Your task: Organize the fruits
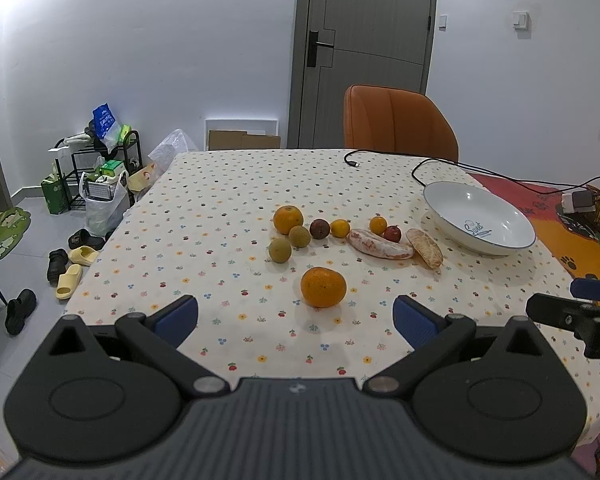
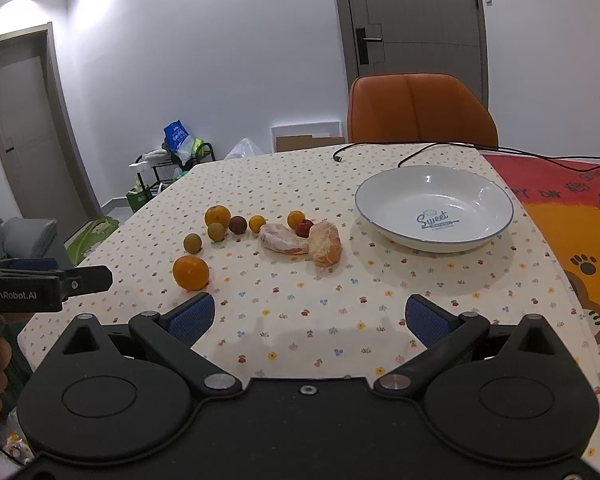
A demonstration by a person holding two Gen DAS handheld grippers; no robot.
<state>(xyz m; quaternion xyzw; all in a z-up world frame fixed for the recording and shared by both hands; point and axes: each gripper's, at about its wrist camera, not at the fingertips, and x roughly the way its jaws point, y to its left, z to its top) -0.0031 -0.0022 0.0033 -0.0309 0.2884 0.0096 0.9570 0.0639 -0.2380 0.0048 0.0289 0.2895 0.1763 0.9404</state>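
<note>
A large orange (image 1: 323, 287) (image 2: 191, 272) lies alone on the dotted tablecloth, just beyond my open left gripper (image 1: 296, 320). Behind it several small fruits cluster: another orange (image 1: 288, 219), two greenish-brown round fruits (image 1: 280, 250), a dark plum (image 1: 320, 228), small oranges, a red fruit (image 1: 392, 233) and two peeled pomelo segments (image 1: 380, 244) (image 2: 325, 244). An empty white bowl (image 1: 478, 218) (image 2: 434, 208) stands to the right. My right gripper (image 2: 310, 322) is open above bare cloth, in front of the segments and the bowl.
An orange chair (image 1: 398, 122) stands behind the table. A black cable (image 1: 384, 154) runs across the far edge to a charger (image 1: 578, 200). A colourful mat (image 2: 572, 216) covers the table's right side. Shoes, bags and a rack (image 1: 100, 160) sit on the floor at left.
</note>
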